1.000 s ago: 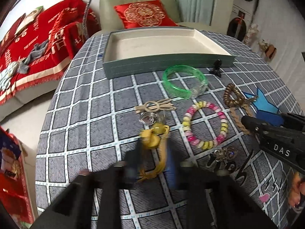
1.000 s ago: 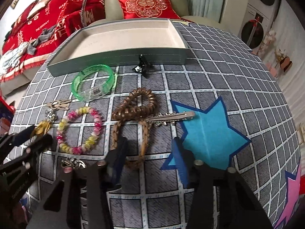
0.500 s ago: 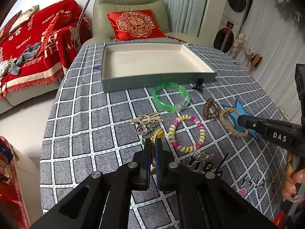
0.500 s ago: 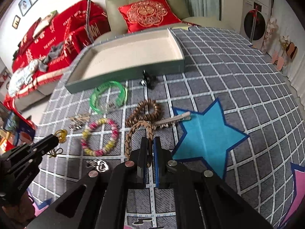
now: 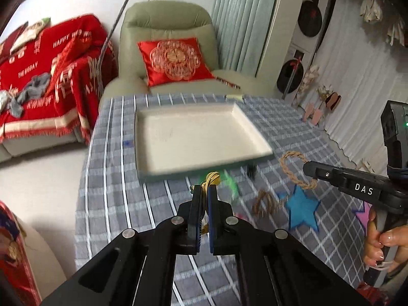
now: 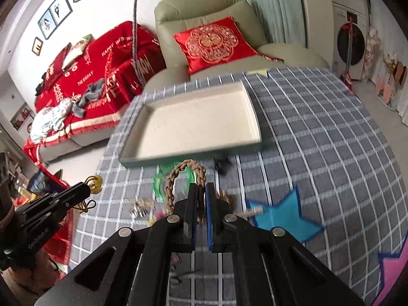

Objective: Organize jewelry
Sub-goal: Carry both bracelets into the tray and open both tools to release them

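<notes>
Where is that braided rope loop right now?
The braided rope loop hangs pinched in the right gripper, lifted above the checked tablecloth, just in front of the tray.

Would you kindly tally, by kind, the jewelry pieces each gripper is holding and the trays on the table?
Braided brown rope bracelet, held in the right gripper: 1
Yellow-gold tasselled charm, held in the left gripper: 1
Shallow grey-green tray with cream lining: 1
Total: 3
</notes>
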Tool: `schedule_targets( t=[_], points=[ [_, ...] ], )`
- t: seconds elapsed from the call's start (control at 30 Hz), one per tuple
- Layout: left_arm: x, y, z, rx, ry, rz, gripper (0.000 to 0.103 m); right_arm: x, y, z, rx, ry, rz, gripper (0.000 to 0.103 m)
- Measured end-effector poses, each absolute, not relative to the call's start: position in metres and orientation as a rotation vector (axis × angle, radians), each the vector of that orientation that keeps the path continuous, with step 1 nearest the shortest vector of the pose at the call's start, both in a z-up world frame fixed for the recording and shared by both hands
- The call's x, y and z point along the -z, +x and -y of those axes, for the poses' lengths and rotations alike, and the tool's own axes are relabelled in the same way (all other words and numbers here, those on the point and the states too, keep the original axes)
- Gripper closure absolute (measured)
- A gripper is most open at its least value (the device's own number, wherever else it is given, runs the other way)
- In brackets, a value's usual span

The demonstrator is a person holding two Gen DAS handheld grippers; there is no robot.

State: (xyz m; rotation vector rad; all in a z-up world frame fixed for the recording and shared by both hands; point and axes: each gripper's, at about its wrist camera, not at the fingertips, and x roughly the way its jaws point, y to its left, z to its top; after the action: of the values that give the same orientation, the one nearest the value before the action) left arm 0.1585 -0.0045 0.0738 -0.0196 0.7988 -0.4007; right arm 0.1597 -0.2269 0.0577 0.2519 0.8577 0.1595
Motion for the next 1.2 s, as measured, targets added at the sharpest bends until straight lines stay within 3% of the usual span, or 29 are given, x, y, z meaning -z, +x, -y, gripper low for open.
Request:
schedule_targets(
  t=[0.37,0.77,0.97,1.2],
  points=[
    [-0.107,0.263,0.02,0.352,-0.023,-0.756,0.085,-0.095,0.267,0.23,-0.187,0.258,-0.838,0.097],
    [-0.017,0.391,0.038,0.245,-0.015,-0.88,0.085,-0.023,0.385,0.22,-0.124,0.231,-0.915,0.097],
    [0.032,0.415,0.043,0.222,0.013,-0.976,0.085,0.027,0.415,0.219,-0.089,0.234,-0.98,0.097],
    [0.045,0.419,0.055,0.202,0.074,-1.015,0.084,0.049,0.416,0.218,-0.077,0.211,-1.004,0.097]
  ],
)
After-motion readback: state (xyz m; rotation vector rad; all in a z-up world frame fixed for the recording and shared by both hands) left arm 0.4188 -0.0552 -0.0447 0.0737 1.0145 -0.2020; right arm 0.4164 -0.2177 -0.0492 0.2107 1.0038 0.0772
